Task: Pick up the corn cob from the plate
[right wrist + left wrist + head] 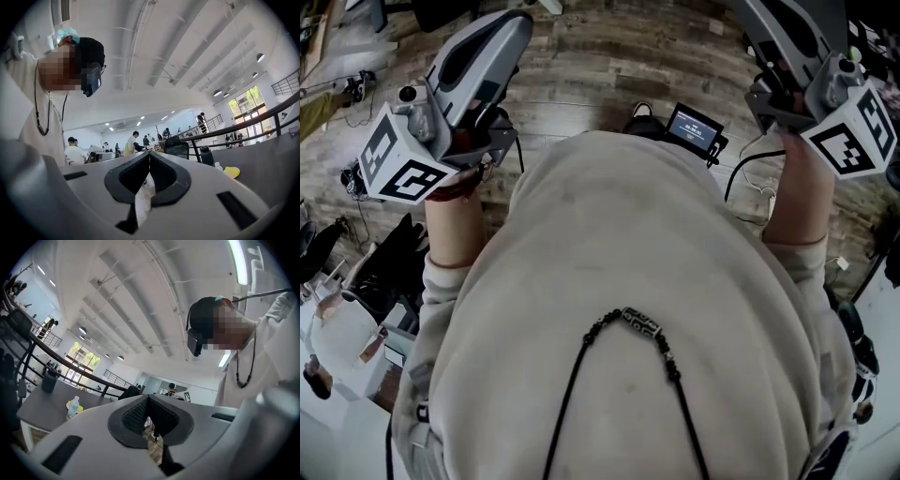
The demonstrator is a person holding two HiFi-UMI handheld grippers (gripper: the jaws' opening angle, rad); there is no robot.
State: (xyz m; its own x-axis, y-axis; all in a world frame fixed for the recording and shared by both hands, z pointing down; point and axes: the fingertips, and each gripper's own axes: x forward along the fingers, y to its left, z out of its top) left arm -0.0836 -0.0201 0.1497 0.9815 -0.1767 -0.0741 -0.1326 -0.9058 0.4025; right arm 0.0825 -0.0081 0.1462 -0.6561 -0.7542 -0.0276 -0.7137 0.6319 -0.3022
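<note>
On either side of the person's cream sweater point(628, 272) both tools are held up, w/ only wooden floor point(609, 56) showing below them. Left gripper point(148, 398): jaws pressed together at the tips, nothing btw them. Right gripper point(149, 154): same story, jaws closed tip to tip, empty.

Corn cob? Not in sight, folks. No view shows it, and none shows a plate either. Closest thing to a lead is a grey table point(42, 404) far off in the left gripper view, w/ a small bottle point(73, 406) standing by something yellow. The right gripper view catches a yellow shape point(231, 171) on a grey surface too, but it's much too small to call.

So, progress: zero as far as the views tell. Nothing reached, nothing gripped, cob untouched wherever it lies. Everything's left to do, I'd judge: get over to the plate, open one pair of jaws, bring them around the cob, close, lift. Prob. a setup moment, w/ the task itself not really under way yet.
</note>
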